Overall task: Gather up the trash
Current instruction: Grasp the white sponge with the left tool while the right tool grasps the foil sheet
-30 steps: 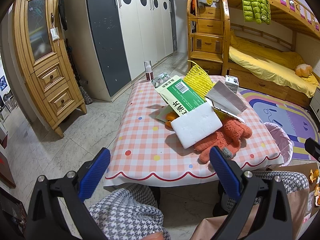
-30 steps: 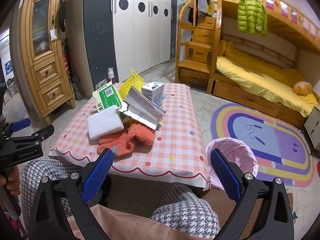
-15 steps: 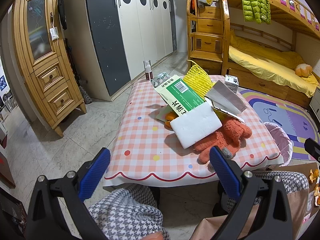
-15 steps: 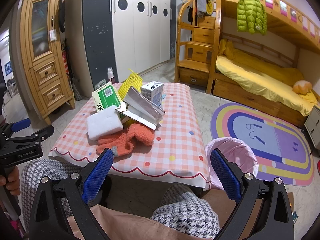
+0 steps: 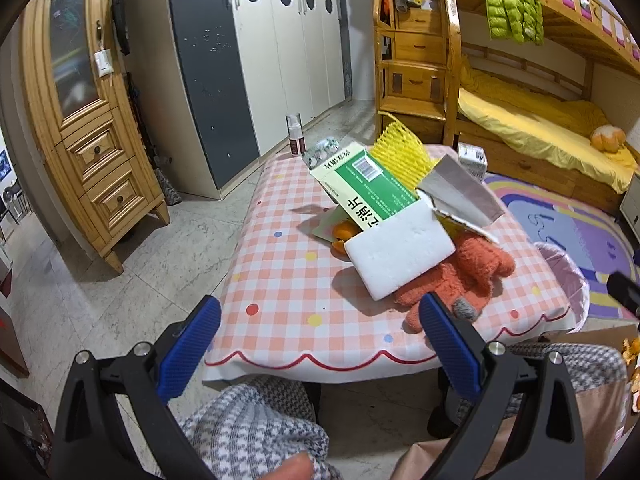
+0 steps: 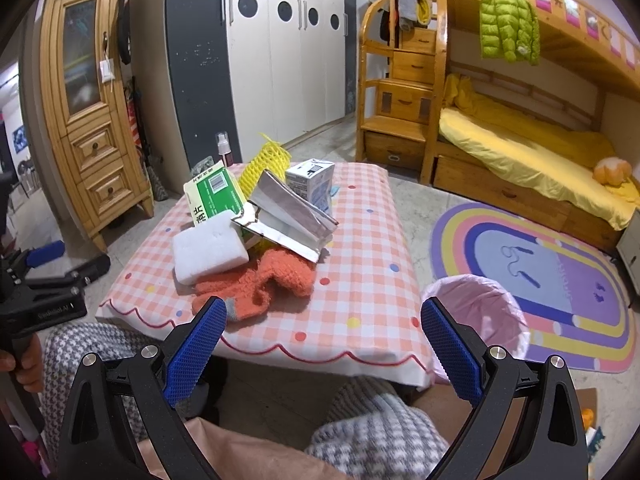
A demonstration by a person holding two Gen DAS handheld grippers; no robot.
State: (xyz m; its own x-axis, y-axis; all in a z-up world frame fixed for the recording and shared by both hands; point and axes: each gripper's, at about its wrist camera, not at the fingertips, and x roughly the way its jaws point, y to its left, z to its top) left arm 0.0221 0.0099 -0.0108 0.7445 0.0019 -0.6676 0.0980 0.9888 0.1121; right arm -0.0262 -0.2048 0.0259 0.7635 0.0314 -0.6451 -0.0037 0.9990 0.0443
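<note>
Both claws, left [image 5: 318,346] and right [image 6: 320,344], gape empty, short of the trash pile [image 6: 256,236].

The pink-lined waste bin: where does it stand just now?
In the right wrist view, the pink-lined bin stands on the floor at the table's right front corner, beside the rainbow rug.

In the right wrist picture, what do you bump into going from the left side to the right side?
Wooden cabinet → white foam block → silver foil bag → pink-lined trash bin → rainbow rug → orange plush toy on the bed.
</note>
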